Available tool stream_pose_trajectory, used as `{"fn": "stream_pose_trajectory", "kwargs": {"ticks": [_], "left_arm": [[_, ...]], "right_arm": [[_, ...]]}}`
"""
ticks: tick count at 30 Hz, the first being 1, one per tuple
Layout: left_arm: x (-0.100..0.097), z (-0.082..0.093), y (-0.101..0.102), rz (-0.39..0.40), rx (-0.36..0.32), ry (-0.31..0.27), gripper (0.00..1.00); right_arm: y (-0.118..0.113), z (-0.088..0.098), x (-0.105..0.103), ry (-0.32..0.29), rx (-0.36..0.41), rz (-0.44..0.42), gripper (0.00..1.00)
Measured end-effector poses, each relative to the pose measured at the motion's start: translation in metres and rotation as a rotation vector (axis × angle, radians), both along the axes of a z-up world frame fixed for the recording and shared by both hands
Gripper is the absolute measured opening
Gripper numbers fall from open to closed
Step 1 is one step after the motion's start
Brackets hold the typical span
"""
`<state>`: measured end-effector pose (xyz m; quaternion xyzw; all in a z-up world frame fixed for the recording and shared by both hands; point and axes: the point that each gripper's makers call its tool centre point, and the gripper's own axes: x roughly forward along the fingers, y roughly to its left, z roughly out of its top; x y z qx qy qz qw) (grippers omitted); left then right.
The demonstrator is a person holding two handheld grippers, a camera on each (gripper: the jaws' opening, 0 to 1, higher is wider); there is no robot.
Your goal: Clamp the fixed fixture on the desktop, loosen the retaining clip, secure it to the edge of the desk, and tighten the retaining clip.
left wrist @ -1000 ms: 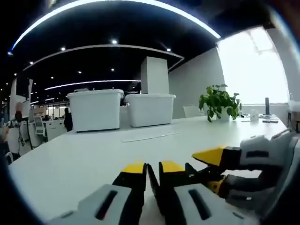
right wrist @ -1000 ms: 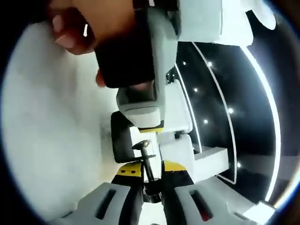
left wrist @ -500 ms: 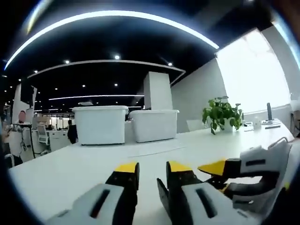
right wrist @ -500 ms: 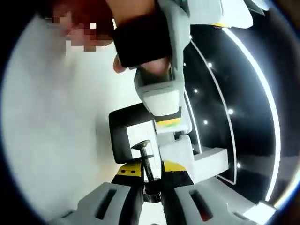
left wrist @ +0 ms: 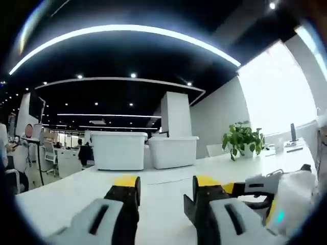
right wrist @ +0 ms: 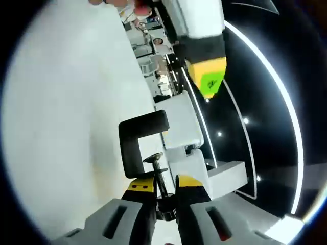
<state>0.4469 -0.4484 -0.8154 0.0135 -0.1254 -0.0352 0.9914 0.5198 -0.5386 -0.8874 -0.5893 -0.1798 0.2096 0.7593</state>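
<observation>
In the right gripper view a black C-shaped clamp point(right wrist: 137, 144) stands out from my right gripper point(right wrist: 164, 187), whose yellow-tipped jaws are shut on the clamp's threaded screw point(right wrist: 160, 176). The white desk point(right wrist: 61, 127) lies behind the clamp; I cannot tell whether the clamp touches it. My left gripper's grey body with a yellow and green tip point(right wrist: 208, 76) hangs at the top of that view, clear of the clamp. In the left gripper view my left gripper point(left wrist: 166, 186) is open with nothing between its jaws. The right gripper point(left wrist: 265, 190) comes in low at the right.
Two white storage bins point(left wrist: 120, 150) point(left wrist: 173, 151) stand at the far side of the long white desk point(left wrist: 76, 189). A potted plant point(left wrist: 242, 139) is at the back right near a bright window. Office chairs and people are far off at the left.
My left gripper has gone from shut to open and has drawn back from the clamp. The right gripper stays shut on the screw, and the clamp's black frame is now uncovered.
</observation>
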Motion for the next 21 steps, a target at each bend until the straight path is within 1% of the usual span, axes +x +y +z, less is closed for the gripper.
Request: {"fn": "stream_pose_trajectory", "kwargs": {"ticks": [2,3,4,6,8,11,15,17,18,19,21], "left_arm": [[-0.026,0.004,0.012,0.012,0.0,-0.017,0.46],[-0.035,0.004,0.016,0.017,-0.006,-0.021,0.47],[-0.048,0.003,0.023,0.028,-0.024,-0.023,0.47],[-0.072,-0.001,0.034,0.052,-0.036,-0.023,0.47],[-0.09,-0.005,0.043,0.066,-0.04,-0.019,0.47],[-0.111,-0.012,0.052,0.074,-0.039,-0.007,0.46],[-0.125,-0.02,0.057,0.067,-0.051,0.006,0.46],[-0.128,-0.025,0.059,0.069,-0.052,0.018,0.45],[-0.129,-0.029,0.061,0.07,-0.061,0.03,0.43],[-0.13,-0.032,0.062,0.073,-0.072,0.039,0.41],[-0.132,-0.036,0.063,0.074,-0.086,0.044,0.38]], "right_arm": [[0.001,0.005,-0.004,-0.011,0.015,0.014,0.1],[0.002,0.007,-0.006,-0.016,0.023,0.022,0.1],[0.002,0.009,-0.008,-0.02,0.033,0.031,0.1],[0.003,0.012,-0.01,-0.023,0.046,0.041,0.1],[0.005,0.013,-0.012,-0.024,0.052,0.049,0.1],[0.009,0.013,-0.015,-0.026,0.05,0.07,0.1],[0.008,0.021,-0.021,-0.009,0.087,0.092,0.1],[0.004,0.02,-0.024,0.04,0.146,0.083,0.1],[0.004,0.021,-0.028,0.037,0.139,0.093,0.1],[0.003,0.021,-0.032,0.05,0.15,0.1,0.1],[-0.001,0.021,-0.042,0.06,0.158,0.103,0.1]]}}
